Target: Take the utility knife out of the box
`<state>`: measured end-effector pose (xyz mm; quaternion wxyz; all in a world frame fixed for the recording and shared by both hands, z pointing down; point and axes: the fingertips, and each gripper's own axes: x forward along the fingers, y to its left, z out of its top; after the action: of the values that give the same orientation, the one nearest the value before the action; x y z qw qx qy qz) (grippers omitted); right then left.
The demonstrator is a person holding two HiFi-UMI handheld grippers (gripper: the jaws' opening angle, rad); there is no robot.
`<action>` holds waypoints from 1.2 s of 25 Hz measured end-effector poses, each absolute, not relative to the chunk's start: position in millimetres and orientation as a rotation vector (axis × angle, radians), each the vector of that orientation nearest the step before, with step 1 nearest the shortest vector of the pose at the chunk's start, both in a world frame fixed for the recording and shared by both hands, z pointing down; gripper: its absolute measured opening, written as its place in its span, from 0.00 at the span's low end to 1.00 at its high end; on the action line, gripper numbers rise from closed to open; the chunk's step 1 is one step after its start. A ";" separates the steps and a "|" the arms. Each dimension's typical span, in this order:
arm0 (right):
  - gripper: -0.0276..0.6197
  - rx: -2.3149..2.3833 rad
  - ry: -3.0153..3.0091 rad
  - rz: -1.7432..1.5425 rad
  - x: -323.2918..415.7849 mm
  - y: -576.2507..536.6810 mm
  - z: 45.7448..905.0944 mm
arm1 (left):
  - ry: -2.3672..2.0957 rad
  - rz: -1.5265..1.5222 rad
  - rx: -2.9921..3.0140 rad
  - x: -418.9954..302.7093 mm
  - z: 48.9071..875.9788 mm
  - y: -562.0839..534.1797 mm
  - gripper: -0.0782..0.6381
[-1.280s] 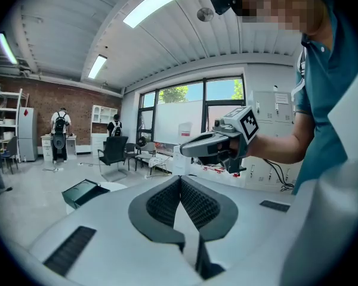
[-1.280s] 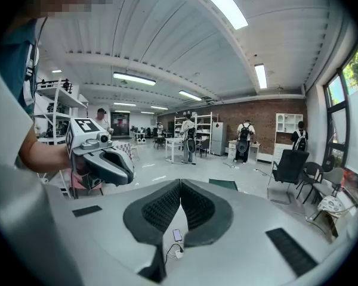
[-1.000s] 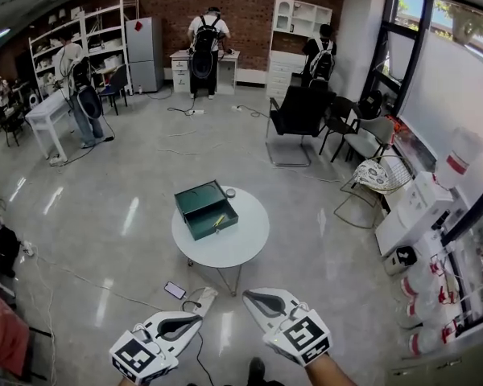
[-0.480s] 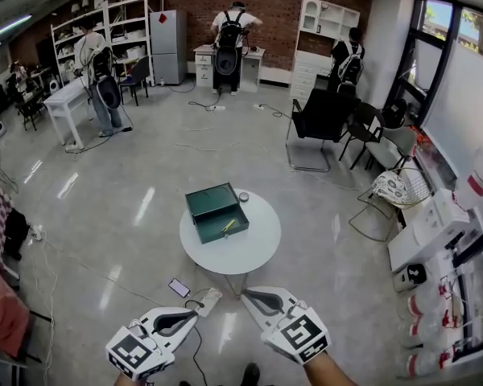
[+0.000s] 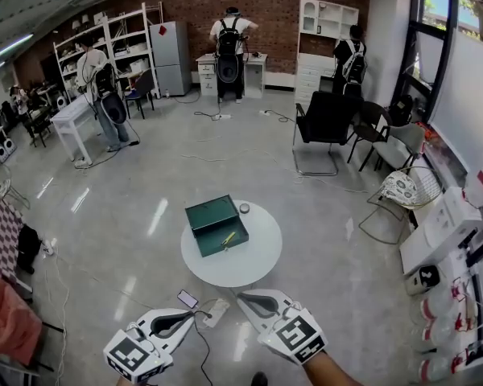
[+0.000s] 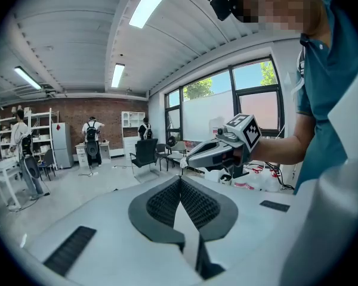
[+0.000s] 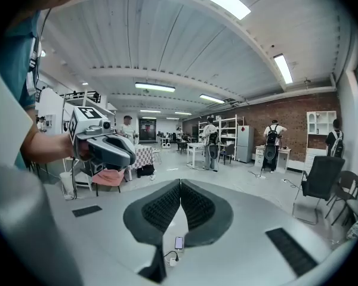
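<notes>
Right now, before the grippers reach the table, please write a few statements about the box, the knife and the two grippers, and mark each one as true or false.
1. The green box stands open on the round white table. True.
2. The left gripper and the right gripper are both shut with nothing between their jaws. True.
3. The utility knife is already out of the box. False: the yellow utility knife lies inside the box.
4. Both grippers hang above the table top. False: they are short of the table, over the floor.
5. A phone lies on the table. False: the phone lies on the floor, on the near side of the table.
</notes>
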<state>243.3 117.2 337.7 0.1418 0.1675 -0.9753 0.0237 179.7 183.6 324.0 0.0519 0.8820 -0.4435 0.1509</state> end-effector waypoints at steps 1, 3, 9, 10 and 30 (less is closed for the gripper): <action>0.10 0.478 -2.818 0.069 249.4 114.6 336.7 | -1.361 0.468 2.676 186.3 320.1 179.6 0.13; 0.10 0.475 -2.823 0.067 260.7 108.6 335.0 | -1.372 0.484 2.674 197.6 314.9 172.6 0.13; 0.10 0.524 -2.809 0.089 280.1 94.7 338.5 | -1.313 0.495 2.727 207.4 315.9 151.6 0.13; 0.10 0.539 -2.799 0.092 278.3 91.7 341.2 | -1.303 0.492 2.735 201.7 316.6 145.9 0.13; 0.10 0.897 -2.621 0.179 99.4 -39.1 350.8 | -0.934 0.453 2.901 5.7 337.3 -23.0 0.13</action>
<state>99.4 -39.1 350.8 0.1816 0.3178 -0.9284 0.0636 5.7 -23.0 337.3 0.0300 0.9411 -0.3029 0.1469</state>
